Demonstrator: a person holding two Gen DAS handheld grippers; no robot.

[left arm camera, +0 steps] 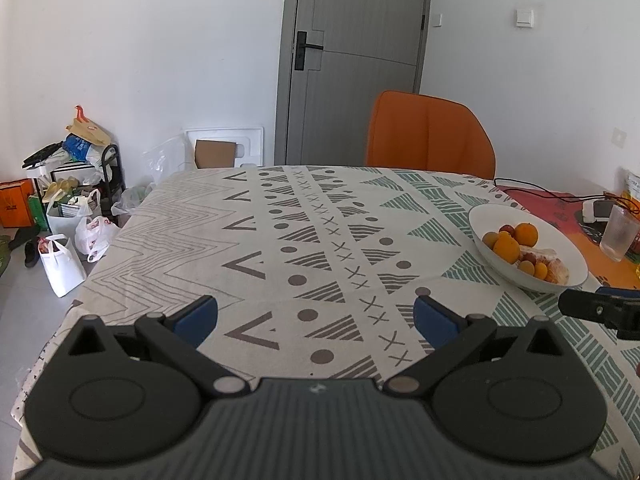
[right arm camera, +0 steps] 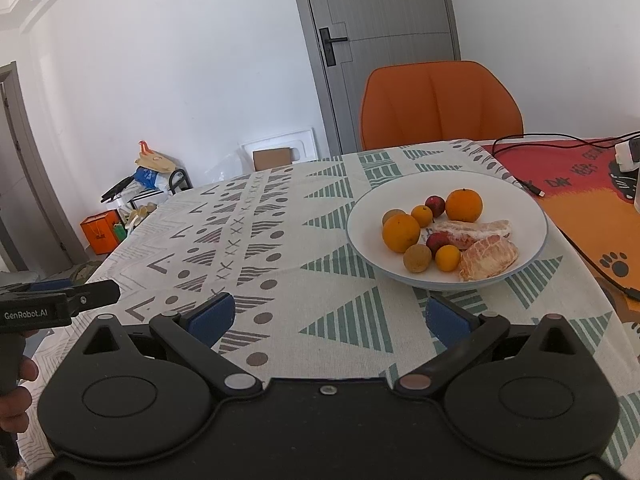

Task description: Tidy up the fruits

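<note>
Grippers: your left gripper (left arm camera: 316, 314) and right gripper (right arm camera: 328, 316) both hover low over the near edge of the table (left arm camera: 280, 240), jaws spread wide and gripping nothing.
Why held so: you seem poised at a start pose, with the fruit ahead and neither claw committed to a piece.
Right gripper position: it faces the bowl (right arm camera: 360, 220) almost squarely, so it looks the likelier one to reach first.
Left gripper position: it points at bare cloth, with the bowl off to its right.
Bowl: white, shallow, sitting on the patterned cloth just ahead of your right claw.
Bowl contents: two oranges (right arm camera: 401, 233), smaller orange fruits, two dark red ones, a brownish round one, and peeled citrus segments (right arm camera: 488, 258), all clustered and touching.
Beyond: a cup (left arm camera: 618, 238) right of the bowl, then an orange chair (right arm camera: 440, 104) and the door.
</note>
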